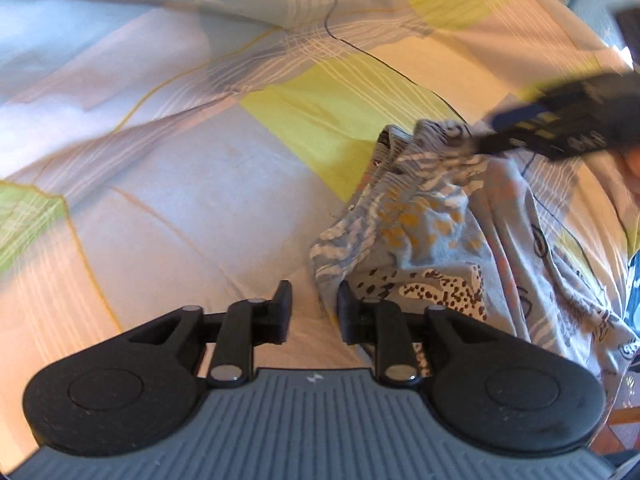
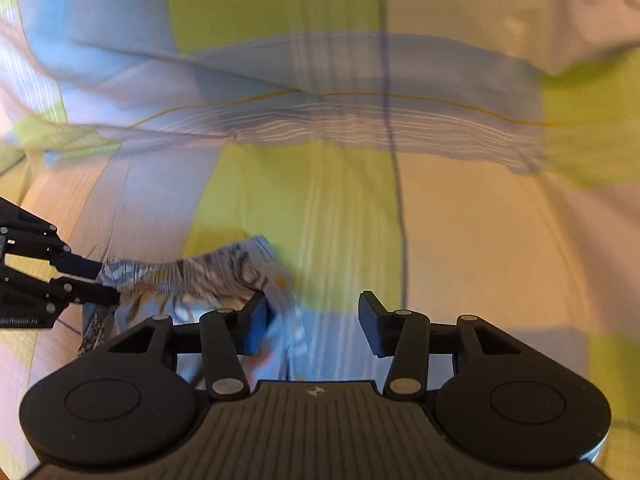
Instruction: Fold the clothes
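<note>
A light blue patterned garment (image 1: pixel 440 232) with animal prints lies bunched on the bed; it also shows in the right wrist view (image 2: pixel 208 276). My left gripper (image 1: pixel 314 308) is open, its jaws a small gap apart, with the garment's near corner between and just beyond the fingertips. In the right wrist view the left gripper (image 2: pixel 108 282) sits at the garment's left end. My right gripper (image 2: pixel 312 320) is open wide, its left finger (image 2: pixel 256 324) touching the garment's right end. In the left wrist view the right gripper (image 1: pixel 484 142) is blurred at the garment's far edge.
A bedsheet (image 1: pixel 200 200) with blue, peach and lime-green blocks and thin stripes covers the whole surface, with soft folds across the far side (image 2: pixel 360 120). A bit of wooden floor (image 1: pixel 624 428) shows at the lower right.
</note>
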Motion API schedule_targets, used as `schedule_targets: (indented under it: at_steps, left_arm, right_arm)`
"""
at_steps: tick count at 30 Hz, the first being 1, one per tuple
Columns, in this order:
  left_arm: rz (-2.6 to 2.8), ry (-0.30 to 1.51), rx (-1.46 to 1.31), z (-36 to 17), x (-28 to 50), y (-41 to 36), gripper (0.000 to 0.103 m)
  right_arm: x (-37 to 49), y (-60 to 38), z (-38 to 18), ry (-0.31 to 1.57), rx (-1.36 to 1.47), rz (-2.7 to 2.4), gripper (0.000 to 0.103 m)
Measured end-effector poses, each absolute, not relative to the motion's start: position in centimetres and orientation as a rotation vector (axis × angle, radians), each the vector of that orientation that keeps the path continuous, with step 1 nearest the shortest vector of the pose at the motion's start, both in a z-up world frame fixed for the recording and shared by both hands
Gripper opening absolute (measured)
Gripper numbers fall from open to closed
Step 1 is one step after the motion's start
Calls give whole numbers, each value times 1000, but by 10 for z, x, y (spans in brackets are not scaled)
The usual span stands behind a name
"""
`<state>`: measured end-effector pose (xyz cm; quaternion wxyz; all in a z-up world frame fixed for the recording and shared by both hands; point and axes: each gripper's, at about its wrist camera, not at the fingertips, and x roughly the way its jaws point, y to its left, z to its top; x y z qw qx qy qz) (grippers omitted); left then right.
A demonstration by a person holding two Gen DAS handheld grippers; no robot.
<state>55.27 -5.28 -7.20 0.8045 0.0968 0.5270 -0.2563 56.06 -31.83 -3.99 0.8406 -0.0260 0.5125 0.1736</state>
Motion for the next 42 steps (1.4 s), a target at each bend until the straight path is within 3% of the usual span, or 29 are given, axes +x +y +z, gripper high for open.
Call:
schedule_targets:
  at_steps: [15, 22, 24, 25, 26, 30, 35, 42]
  left_arm:
    - [-727, 1089, 247, -45, 480, -55, 21]
    - [-834, 1041, 336, -50, 432, -90, 21]
    - [-806, 1038, 387, -60, 421, -98, 21]
    - [-783, 1043, 401, -66, 417, -100, 21]
    - [-757, 1050, 401, -70, 415, -101, 21]
    - [-660, 1056, 412, -79, 404, -101, 22]
    - [-569, 962, 416, -60, 390, -105, 21]
    - [-646, 801, 365, -54, 360, -116, 22]
  right_arm:
    - [328, -365, -11, 1226, 76, 3, 44]
    - [288, -379, -33, 1252, 82, 13, 44]
    - [286, -388, -45, 1256, 101, 54, 32]
    - [285, -394, -53, 1261, 120, 75, 3]
    - [285, -399, -60, 1265, 138, 96, 0]
    - [276, -442, -74, 1246, 296, -6, 0]
    - [266, -439, -65, 1206, 175, -20, 4]
    - [307, -386, -30, 904, 50, 233, 28]
